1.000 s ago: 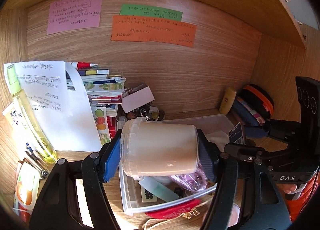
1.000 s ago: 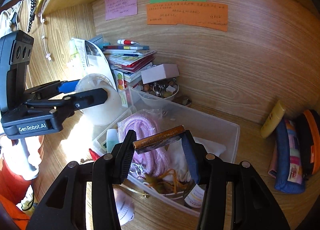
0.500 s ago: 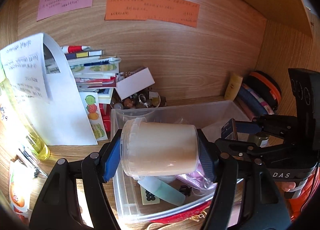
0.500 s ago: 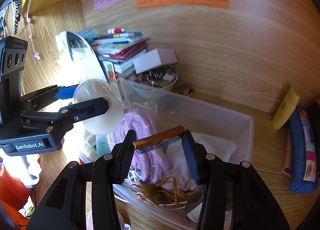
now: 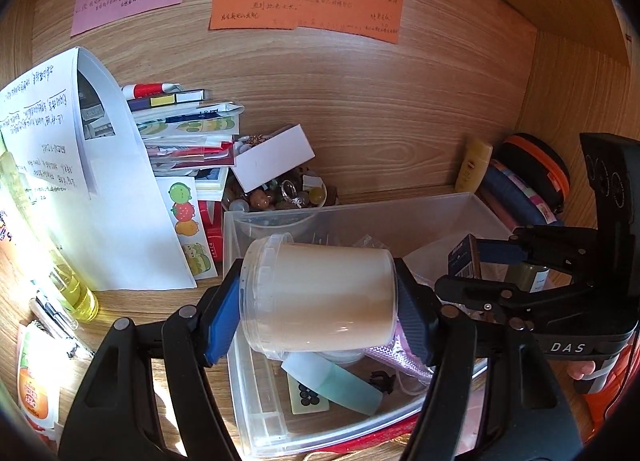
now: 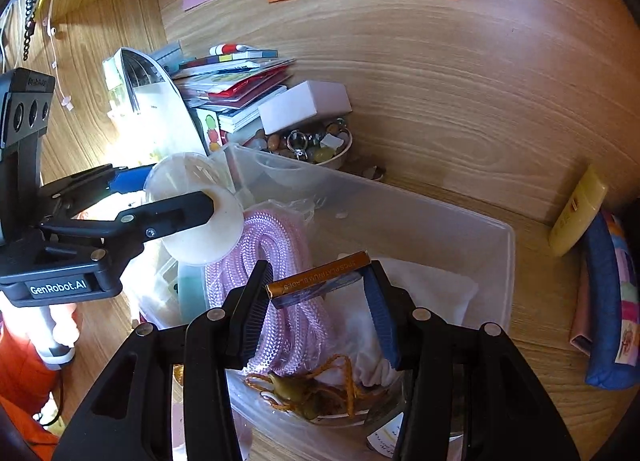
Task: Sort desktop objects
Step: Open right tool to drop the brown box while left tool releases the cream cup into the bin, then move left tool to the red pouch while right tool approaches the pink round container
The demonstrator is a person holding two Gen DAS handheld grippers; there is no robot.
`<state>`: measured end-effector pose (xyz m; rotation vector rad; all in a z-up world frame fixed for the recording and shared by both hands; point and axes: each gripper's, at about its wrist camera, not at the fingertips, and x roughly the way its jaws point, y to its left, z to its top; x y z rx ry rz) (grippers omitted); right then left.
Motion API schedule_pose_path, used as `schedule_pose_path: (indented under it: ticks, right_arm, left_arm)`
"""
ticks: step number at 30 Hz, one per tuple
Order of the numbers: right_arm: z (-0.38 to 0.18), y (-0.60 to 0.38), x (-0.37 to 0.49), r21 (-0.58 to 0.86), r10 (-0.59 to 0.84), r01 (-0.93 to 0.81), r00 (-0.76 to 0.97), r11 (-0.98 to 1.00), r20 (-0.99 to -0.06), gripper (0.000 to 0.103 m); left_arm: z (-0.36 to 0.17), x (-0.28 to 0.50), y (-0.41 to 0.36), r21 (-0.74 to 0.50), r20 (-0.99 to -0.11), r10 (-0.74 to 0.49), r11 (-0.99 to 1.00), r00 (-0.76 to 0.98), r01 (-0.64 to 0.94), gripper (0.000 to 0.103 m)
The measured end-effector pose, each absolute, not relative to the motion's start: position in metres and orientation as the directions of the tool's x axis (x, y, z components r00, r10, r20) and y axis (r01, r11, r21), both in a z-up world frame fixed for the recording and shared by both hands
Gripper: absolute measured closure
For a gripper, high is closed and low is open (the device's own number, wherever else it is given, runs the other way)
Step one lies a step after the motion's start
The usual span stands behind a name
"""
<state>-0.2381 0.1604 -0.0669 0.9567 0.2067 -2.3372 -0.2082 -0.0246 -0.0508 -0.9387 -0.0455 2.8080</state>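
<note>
The left hand-held gripper [image 5: 320,301] is clamping a white tub [image 5: 320,297] sideways and the right hand-held gripper [image 6: 316,301] is pinching a blade box [image 6: 320,279], both over the clear bin [image 6: 460,229], likely for dropping in.

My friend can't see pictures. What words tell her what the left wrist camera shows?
The left gripper holds a cream plastic tub with a clear lid sideways over a clear plastic storage bin of odds and ends. The right gripper grips a small dark blue box nearby, on a cluttered wooden desk.
</note>
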Motion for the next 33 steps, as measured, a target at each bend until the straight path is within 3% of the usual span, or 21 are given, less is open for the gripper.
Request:
schedule_pose_path:
  ticks: [4,14,17,24,33]
  right_arm:
    - [-0.067,0.157,-0.236,0.050,-0.461,0.591,-0.570,-0.805,-0.680,0.057]
    - [-0.064,0.150,-0.228,-0.038,-0.395,0.572,-0.612,-0.820,-0.685,0.031]
    - [-0.060,0.150,-0.225,-0.064,-0.366,0.549,-0.635,-0.834,-0.680,0.019]
    - [-0.050,0.152,-0.214,-0.157,-0.272,0.484,-0.698,-0.861,-0.662,0.015]
    - [-0.044,0.157,-0.190,-0.162,-0.278,0.487,-0.706,-0.858,-0.652,0.009]
  left_arm:
    - [-0.050,-0.206,-0.025,-0.078,-0.591,0.171,-0.985,-0.788,-0.155,0.034]
    - [-0.043,-0.199,-0.026,-0.080,-0.557,0.176,-0.984,-0.812,-0.158,0.027]
    - [-0.041,-0.195,-0.025,-0.078,-0.547,0.175,-0.984,-0.818,-0.159,0.019]
    - [-0.033,-0.186,-0.028,-0.084,-0.525,0.173,-0.985,-0.833,-0.152,0.010]
    - [-0.029,-0.167,-0.033,-0.041,-0.516,0.100,-0.995,-0.851,-0.093,0.008]
